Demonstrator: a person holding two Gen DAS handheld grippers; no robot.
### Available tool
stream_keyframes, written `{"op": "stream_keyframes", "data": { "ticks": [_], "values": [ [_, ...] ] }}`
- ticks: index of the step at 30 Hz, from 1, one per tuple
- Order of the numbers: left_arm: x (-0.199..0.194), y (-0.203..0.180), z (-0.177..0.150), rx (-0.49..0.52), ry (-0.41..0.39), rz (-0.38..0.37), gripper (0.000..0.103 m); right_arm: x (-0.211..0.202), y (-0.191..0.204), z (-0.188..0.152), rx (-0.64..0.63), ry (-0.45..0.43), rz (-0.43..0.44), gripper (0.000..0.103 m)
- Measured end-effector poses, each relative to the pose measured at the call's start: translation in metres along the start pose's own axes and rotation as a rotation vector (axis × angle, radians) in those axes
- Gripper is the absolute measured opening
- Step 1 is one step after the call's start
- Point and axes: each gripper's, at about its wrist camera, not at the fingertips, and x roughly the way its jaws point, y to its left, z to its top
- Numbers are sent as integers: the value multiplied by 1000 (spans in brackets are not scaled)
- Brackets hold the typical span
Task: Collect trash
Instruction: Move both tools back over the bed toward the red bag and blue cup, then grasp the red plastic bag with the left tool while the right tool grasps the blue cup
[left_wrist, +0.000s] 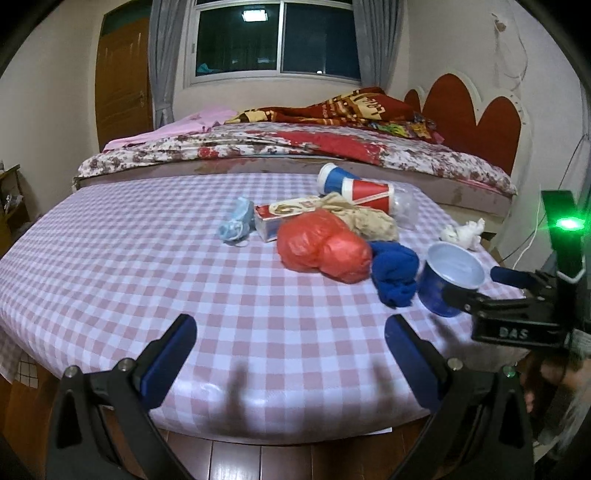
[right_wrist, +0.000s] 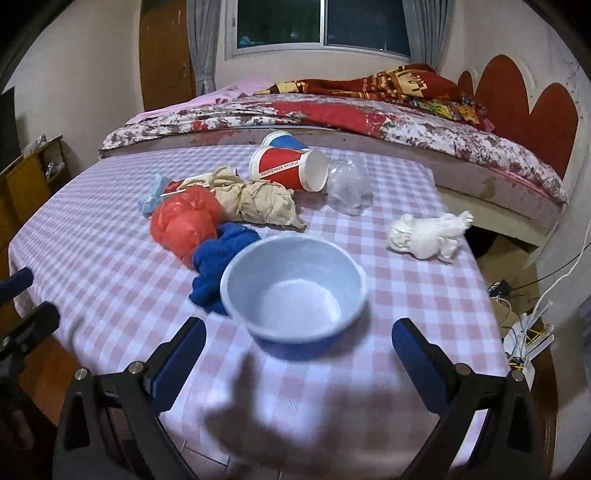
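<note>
1. Left wrist view: the left gripper (left_wrist: 290, 350) is held wide apart and empty over the near edge of the checked table (left_wrist: 110, 266). The trash pile, with its red bag (left_wrist: 321, 247), lies well ahead of it. The right gripper (left_wrist: 476, 286) is seen at the blue bowl (left_wrist: 448, 280).
2. Right wrist view: the right gripper (right_wrist: 297, 354) is spread wide, the blue bowl (right_wrist: 293, 291) lying between and just ahead of its fingers. A white wad (right_wrist: 428, 234) lies beyond, to the right.

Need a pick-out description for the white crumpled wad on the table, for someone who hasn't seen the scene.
Start at the checked table in front of the bed. The white crumpled wad lies alone near the right edge, right of the blue bowl. It is the only white piece, set apart from the main pile.
</note>
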Motion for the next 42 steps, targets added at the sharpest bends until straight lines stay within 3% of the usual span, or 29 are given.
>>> {"op": "stream_keyframes", "data": {
  "ticks": [4,6,7,23,26,28,29,30,31,33,42],
  "values": [
    [11,0,5,7,10,-6,100,19,-2,11,22,-2,1,100],
    [18,-1,7,8,16,-14,99,23,-7,13,38,1,28,87],
    [22,-2,8,8,19,-17,99,24,-9,15,47,0,32,87],
    [90,-21,47,17,51,-72,95,6,-52,19,80,-61,-58,86],
    [108,-24,52,3,98,-76,94,10,-55,22,94,-61,-58,86],
    [121,-23,54,-13,130,-95,89,13,-56,23,100,-60,-57,86],
    [126,-23,54,-21,146,-107,81,14,-56,23,101,-59,-56,86],
    [132,-21,53,-33,164,-127,65,15,-56,23,102,-58,-55,86],
    [136,-20,52,-44,180,-154,55,15,-57,23,102,-57,-54,86],
    [134,-16,51,-60,175,-178,42,15,-58,24,104,-57,-51,86],
    [72,-5,45,-19,55,-132,38,1,-64,19,107,-69,-55,86]
  ]
}}
